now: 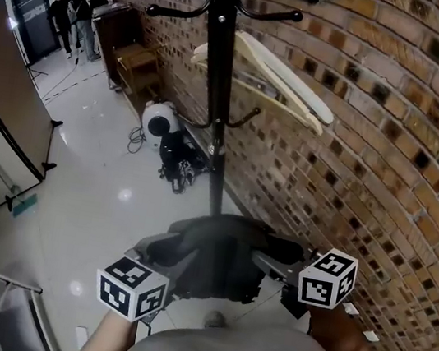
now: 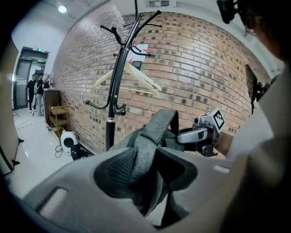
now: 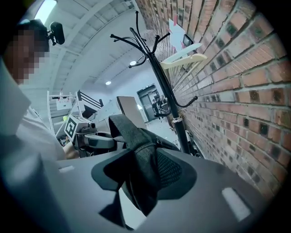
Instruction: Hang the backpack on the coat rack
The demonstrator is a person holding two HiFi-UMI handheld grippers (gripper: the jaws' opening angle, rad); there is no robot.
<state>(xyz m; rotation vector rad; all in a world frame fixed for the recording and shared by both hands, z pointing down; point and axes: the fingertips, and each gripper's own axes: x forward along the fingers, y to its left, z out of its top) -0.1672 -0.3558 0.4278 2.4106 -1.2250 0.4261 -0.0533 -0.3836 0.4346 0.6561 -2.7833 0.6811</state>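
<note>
The backpack (image 1: 218,258), dark grey, is seen at the lower middle of the head view, carried between the two grippers above the glossy floor (image 1: 93,183) and just below the foot of the coat rack's pole as framed. It is not hung on any hook.

The left gripper (image 2: 144,173) is clenched on a grey padded strap (image 2: 152,136) of the backpack; in the left gripper view the strap is pinched between the two textured pads and rises in a loop above them. The right gripper (image 3: 144,175) is likewise clamped on a dark strap (image 3: 136,145) of the backpack, which is pressed between its pads and hangs out below them. Each gripper's marker cube is visible in the other's view, with the bag's body between them.

The coat rack (image 1: 214,86), a black pole with curved hooks, is placed at the upper middle of the head view, close to the brick wall (image 1: 393,133) that fills the right side. A pale wooden hanger (image 1: 278,76) is hung on the rack. A white round appliance (image 1: 159,123) with cables is set on the floor left of the pole's base. Two people (image 1: 68,12) are seen by a doorway at the upper left.
</note>
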